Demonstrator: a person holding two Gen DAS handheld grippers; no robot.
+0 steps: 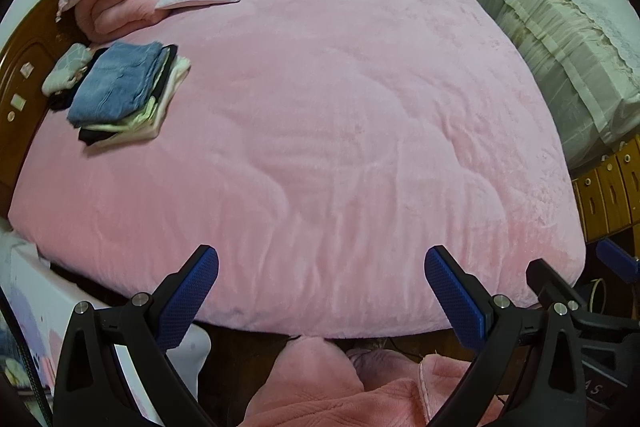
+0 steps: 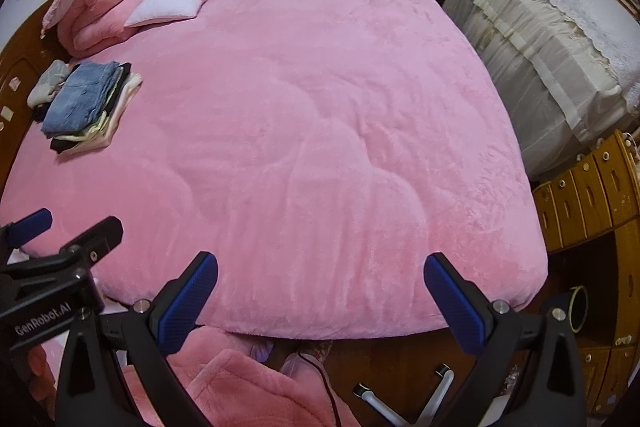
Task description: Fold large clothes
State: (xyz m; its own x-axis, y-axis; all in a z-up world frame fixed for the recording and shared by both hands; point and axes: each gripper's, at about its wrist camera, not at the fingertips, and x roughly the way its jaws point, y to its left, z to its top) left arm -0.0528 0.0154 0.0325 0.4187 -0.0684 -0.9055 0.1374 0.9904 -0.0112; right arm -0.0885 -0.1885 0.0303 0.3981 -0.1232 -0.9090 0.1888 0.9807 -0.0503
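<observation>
Pink fleece clothing (image 1: 320, 387) lies bunched below the left gripper (image 1: 320, 267), whose jaws are spread wide and empty over the pink bed (image 1: 340, 107). Folded clothes (image 1: 120, 91) are stacked by the headboard. Right view: right gripper (image 2: 320, 275) likewise spread, empty, above the fleece.

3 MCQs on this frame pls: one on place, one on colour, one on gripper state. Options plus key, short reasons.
1. Where is the stack of folded clothes?
A. far left of the bed, near the headboard
B. middle of the bed
C. on the floor

2. What colour is the top garment of the stack?
A. red
B. blue
C. yellow

3. How do both grippers stand?
A. shut on cloth
B. shut and empty
C. open and empty

Key: A, the stack lies by the wooden headboard; B, denim blue on top; C, the left gripper and right gripper show fingers spread wide with nothing between.
</observation>
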